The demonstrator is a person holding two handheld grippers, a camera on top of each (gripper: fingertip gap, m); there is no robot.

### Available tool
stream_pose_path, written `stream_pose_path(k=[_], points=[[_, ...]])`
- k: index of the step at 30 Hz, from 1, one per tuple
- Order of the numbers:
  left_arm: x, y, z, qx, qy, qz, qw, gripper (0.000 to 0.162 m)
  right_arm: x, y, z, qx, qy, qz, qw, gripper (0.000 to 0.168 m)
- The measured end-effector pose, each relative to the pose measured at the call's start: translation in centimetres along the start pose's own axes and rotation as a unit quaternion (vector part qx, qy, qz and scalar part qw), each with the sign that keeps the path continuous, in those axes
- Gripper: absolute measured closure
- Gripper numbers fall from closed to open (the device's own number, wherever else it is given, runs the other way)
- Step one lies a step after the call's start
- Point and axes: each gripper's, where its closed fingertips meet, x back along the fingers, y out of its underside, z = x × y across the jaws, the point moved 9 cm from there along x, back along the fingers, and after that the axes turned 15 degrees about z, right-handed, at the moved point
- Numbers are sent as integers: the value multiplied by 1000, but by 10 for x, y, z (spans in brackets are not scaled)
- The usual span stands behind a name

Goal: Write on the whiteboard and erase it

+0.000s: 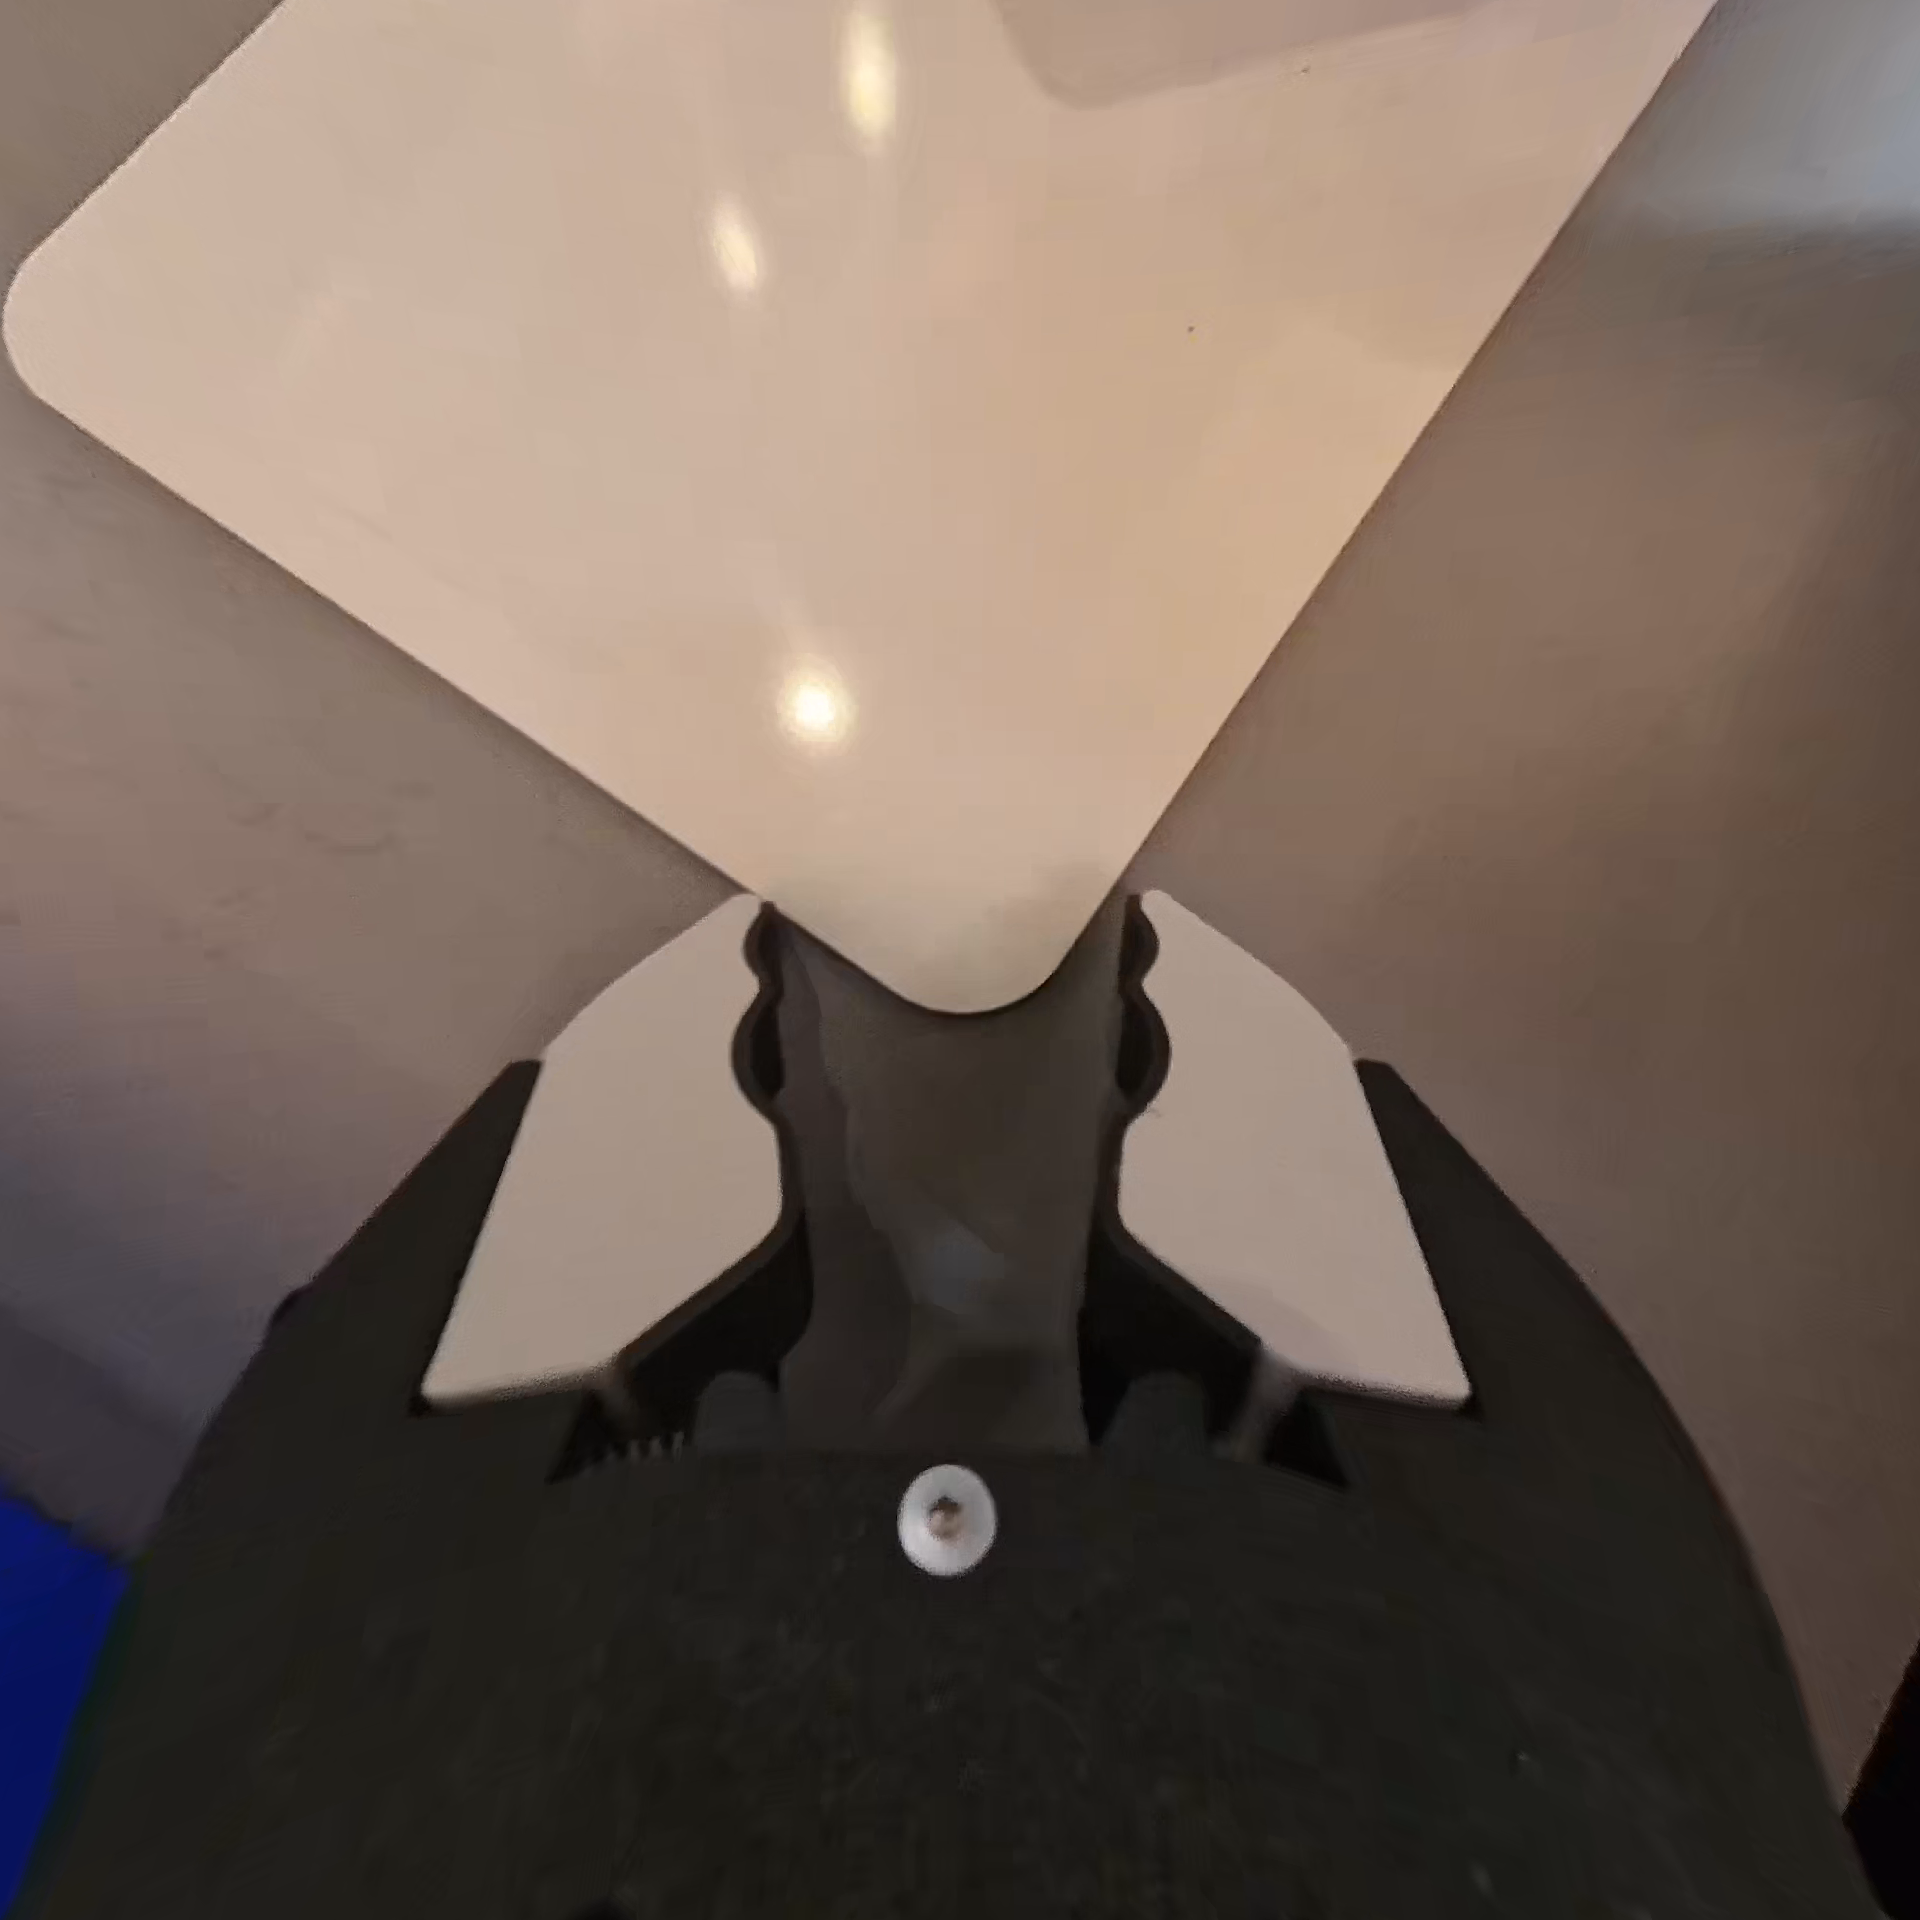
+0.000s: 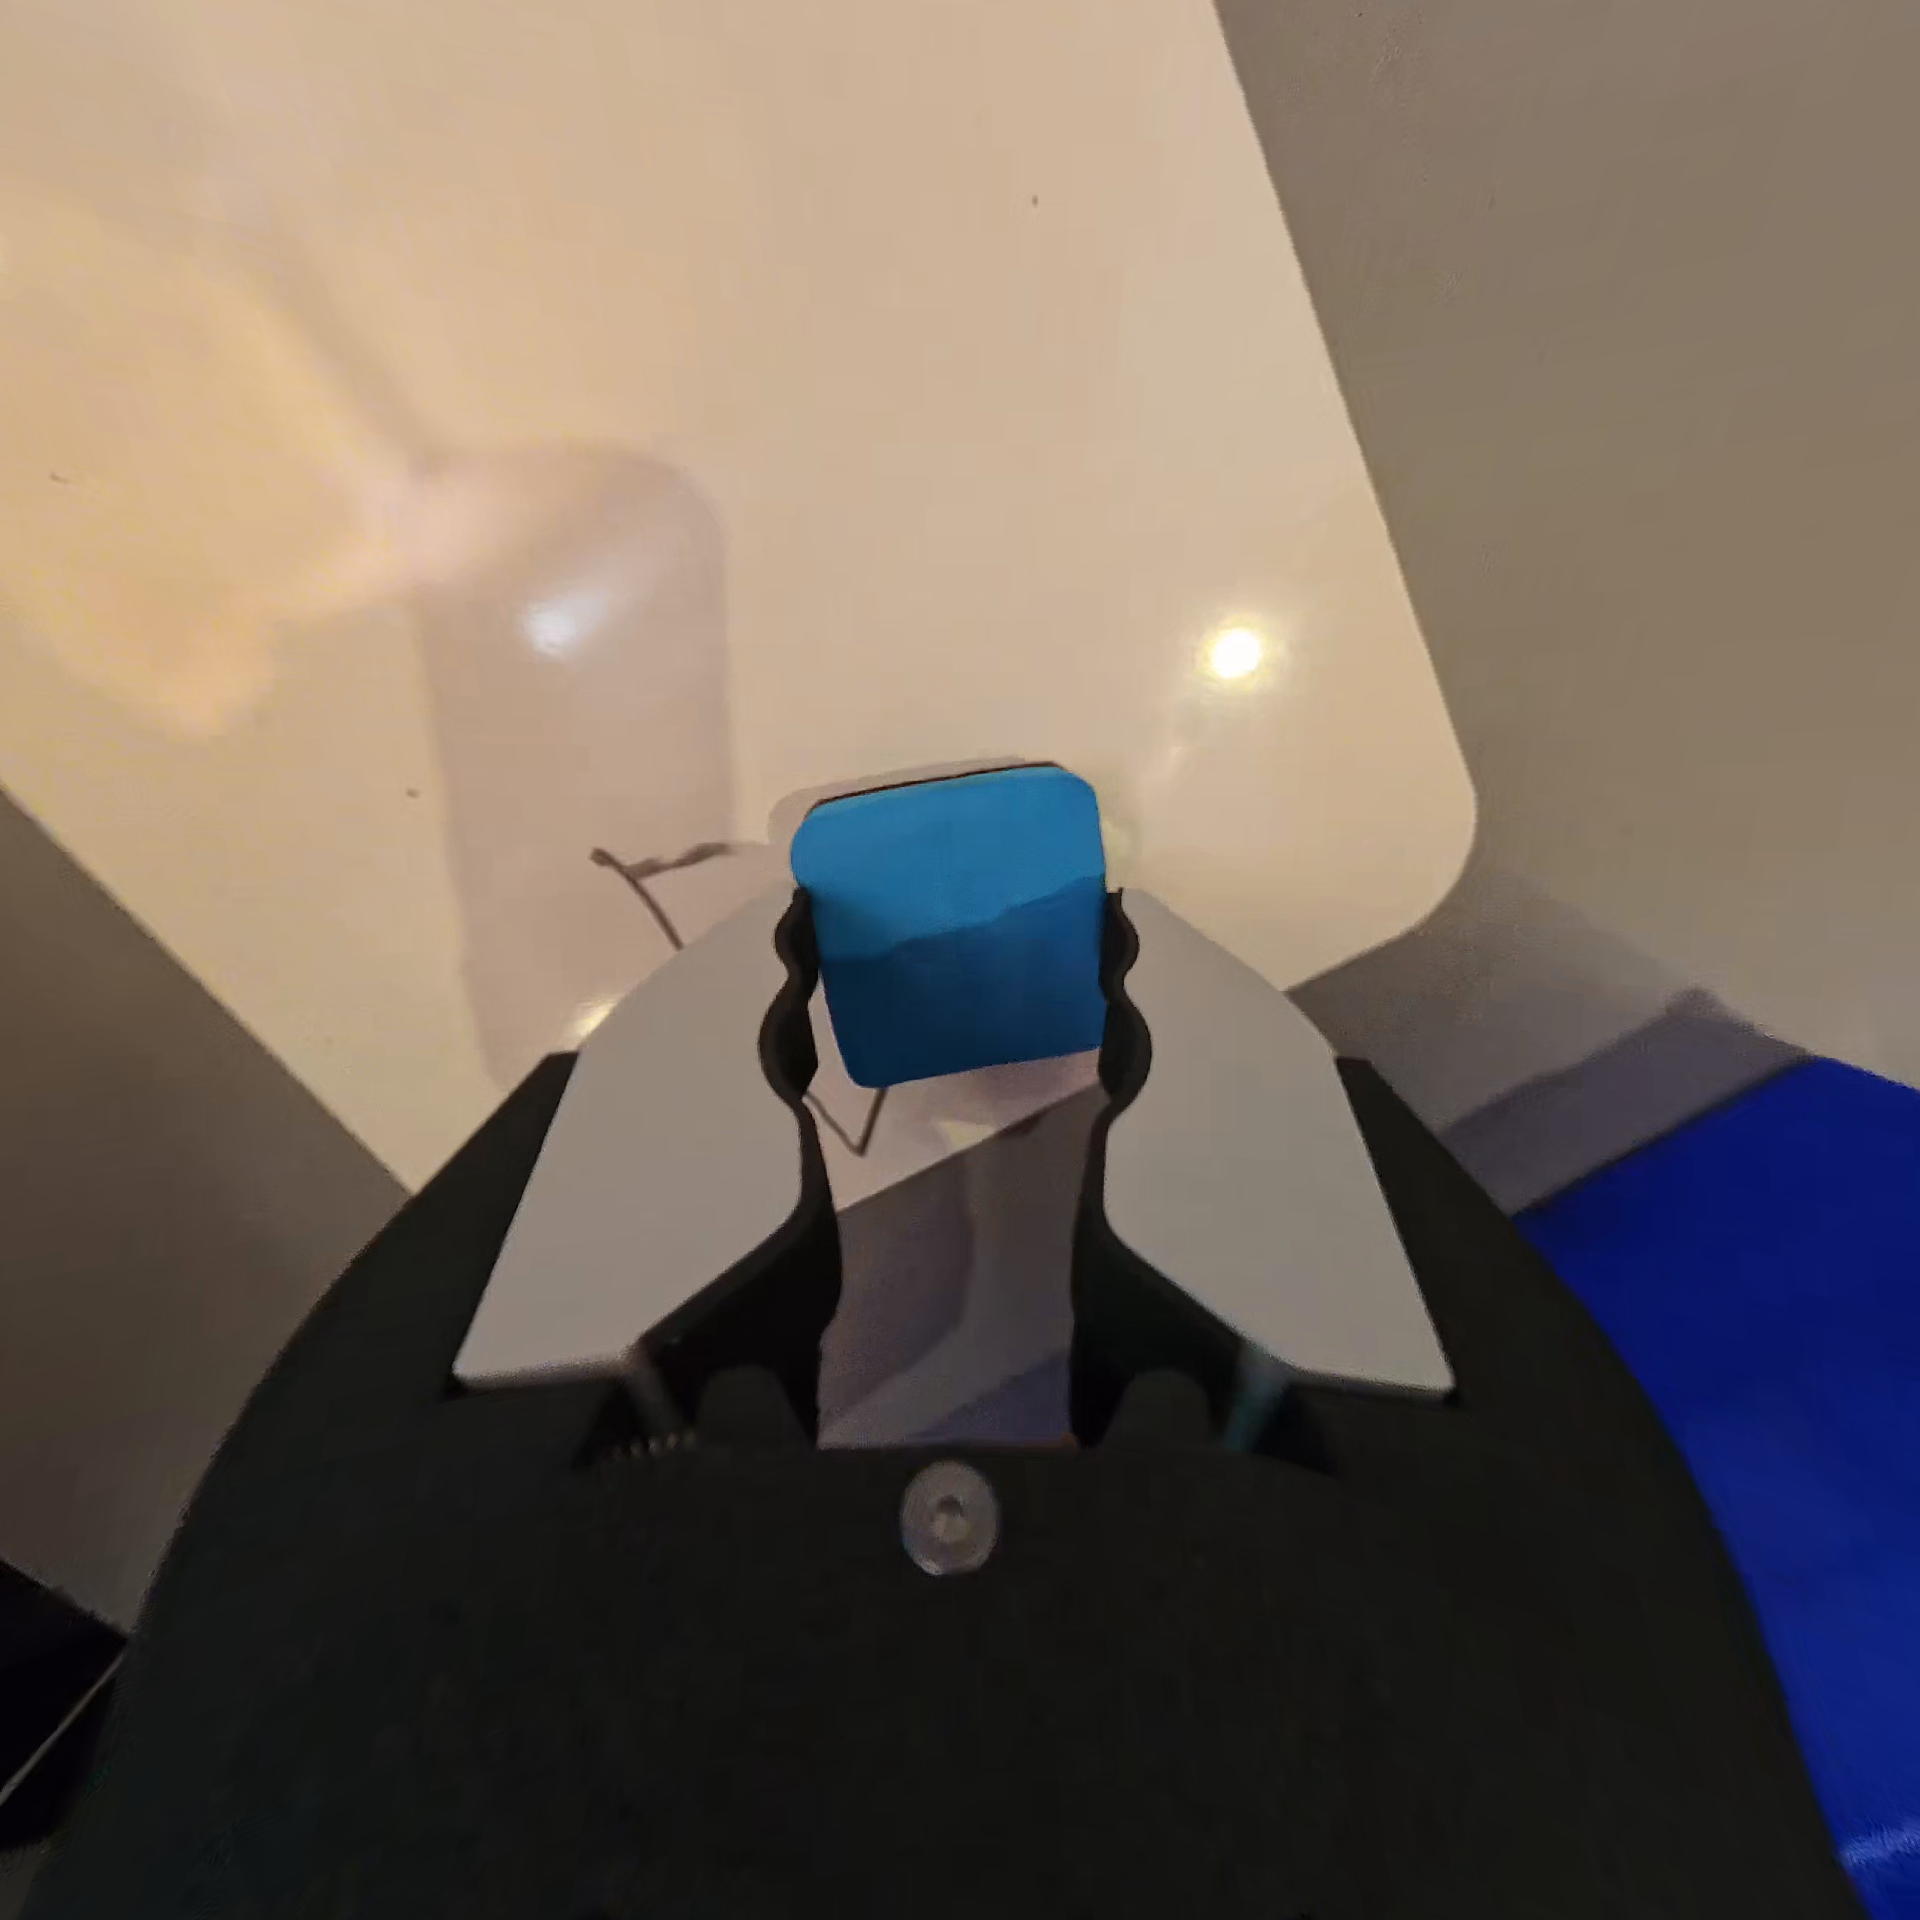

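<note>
Erasing the marks on the whiteboard (image 2: 935,416)

My right gripper (image 2: 956,966) clamps the blue eraser (image 2: 951,935); I'd press flat across the black marks (image 2: 649,873). My left gripper (image 1: 945,935) gapes, empty, at the board's corner.

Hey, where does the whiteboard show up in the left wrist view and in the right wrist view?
Left wrist view: the whiteboard fills the upper middle, a rounded corner reaching between the left gripper fingers.
Right wrist view: the whiteboard spans the upper left and centre, under the blue eraser in the right gripper.
Shared landmark: the board's rounded corners on the grey table.
</note>
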Motion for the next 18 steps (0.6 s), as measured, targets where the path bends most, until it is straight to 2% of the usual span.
stream_pose_path(k=[2,4,7,9,13,15,18], points=[[0,3,-4,3,-1,3,1000,95,2,-7,-6,3,-33,10,999,116],[1,4,-4,8,8,8,1000,91,7,-13,-8,27,-14,5,1000,116],[0,4,-1,-12,1,-3,1000,92,9,-11,10,8,30,-3,999,116],[-1,4,1,-30,-7,-6,1000,100,1,-6,15,-19,29,-11,999,116],[-1,5,3,-29,-7,-3,1000,101,-9,-12,-30,45,-8,13,999,116],[-1,4,4,-29,-8,-6,1000,102,-6,-7,-31,67,-9,11,998,116],[-2,3,8,-35,-4,-13,999,110,3,12,9,-24,29,-3,999,116]])
